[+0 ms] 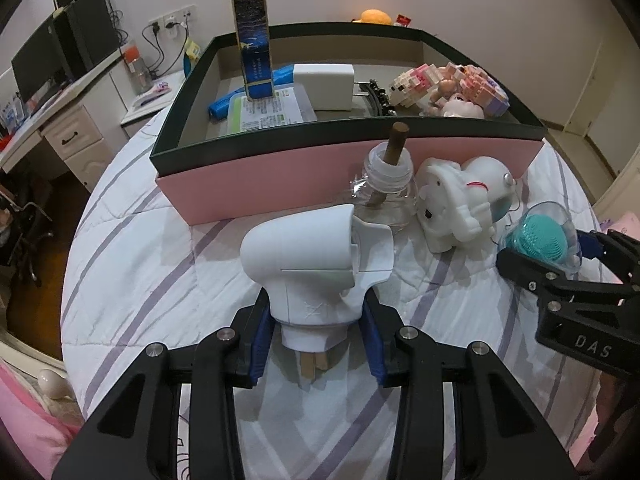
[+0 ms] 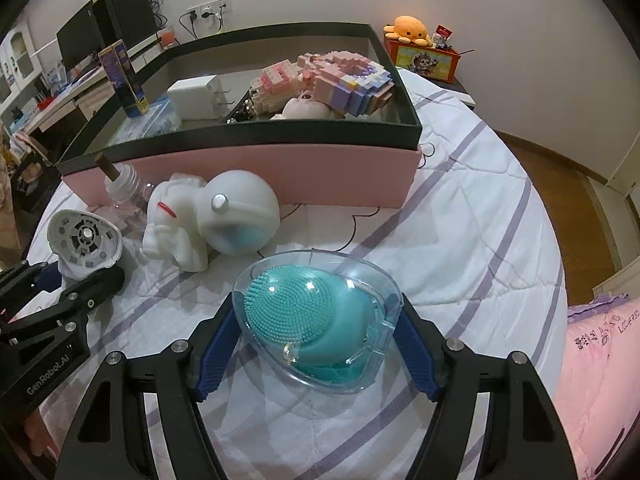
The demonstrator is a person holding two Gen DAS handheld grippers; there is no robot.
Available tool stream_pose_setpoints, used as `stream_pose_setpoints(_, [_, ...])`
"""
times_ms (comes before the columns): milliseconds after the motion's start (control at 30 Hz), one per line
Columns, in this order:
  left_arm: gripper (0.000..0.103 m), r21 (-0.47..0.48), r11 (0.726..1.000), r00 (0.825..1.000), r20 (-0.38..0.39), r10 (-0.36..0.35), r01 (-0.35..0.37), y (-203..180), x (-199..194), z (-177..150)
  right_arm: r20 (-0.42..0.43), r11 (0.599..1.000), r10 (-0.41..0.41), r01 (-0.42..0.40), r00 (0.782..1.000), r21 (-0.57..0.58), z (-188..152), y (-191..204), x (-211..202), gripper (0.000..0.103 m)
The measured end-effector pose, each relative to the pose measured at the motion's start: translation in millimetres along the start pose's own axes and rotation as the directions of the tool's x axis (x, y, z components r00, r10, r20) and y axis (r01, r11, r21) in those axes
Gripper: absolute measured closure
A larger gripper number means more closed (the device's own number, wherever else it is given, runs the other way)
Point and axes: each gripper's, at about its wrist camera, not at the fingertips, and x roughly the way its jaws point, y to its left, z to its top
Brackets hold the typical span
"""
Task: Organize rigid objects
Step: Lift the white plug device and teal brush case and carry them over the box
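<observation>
Blue pads of my left gripper (image 1: 318, 334) press both sides of the white plug-in heater (image 1: 316, 256), clamped on its narrow base with the metal prongs pointing back toward me, over the striped quilt (image 1: 152, 264). My right gripper (image 2: 320, 334) is clamped on the clear heart-shaped case (image 2: 320, 316) with the teal bristled brush (image 2: 296, 312) inside, over the quilt's near side. Between the two held things, close to the pink front wall of the storage box (image 1: 272, 176), I see the white astronaut figure (image 2: 208, 216) lying on its side and, just beside it, the clear refill bottle (image 1: 386, 184) with a brown wick, tilted against the box wall. Inside the box a blue carton (image 1: 253, 46) stands upright toward its left side, a white charger (image 1: 324, 86) sits near the middle, and a pink brick model (image 2: 340, 80) fills the right corner
</observation>
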Motion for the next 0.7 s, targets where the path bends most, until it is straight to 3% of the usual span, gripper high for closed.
stream_pose_setpoints(267, [0.063, 0.014, 1.000, 1.000, 0.005, 0.020, -0.020, 3, -3, -1, 0.020, 1.000, -0.009, 0.009, 1.000, 0.017, 3, -2, -8, 0.029])
stream_pose_setpoints(467, [0.063, -0.026, 0.999, 0.999, 0.019, 0.032, -0.032, 14, -10, 0, 0.036, 0.999, -0.020, 0.018, 0.999, 0.051, 6, -6, -17, 0.029])
stream_pose_setpoints(700, [0.063, -0.048, 0.998, 0.995, 0.090, 0.040, -0.036, 20, -33, 7, 0.081, 0.998, 0.008, -0.013, 0.997, 0.055, 9, 1, -36, 0.029])
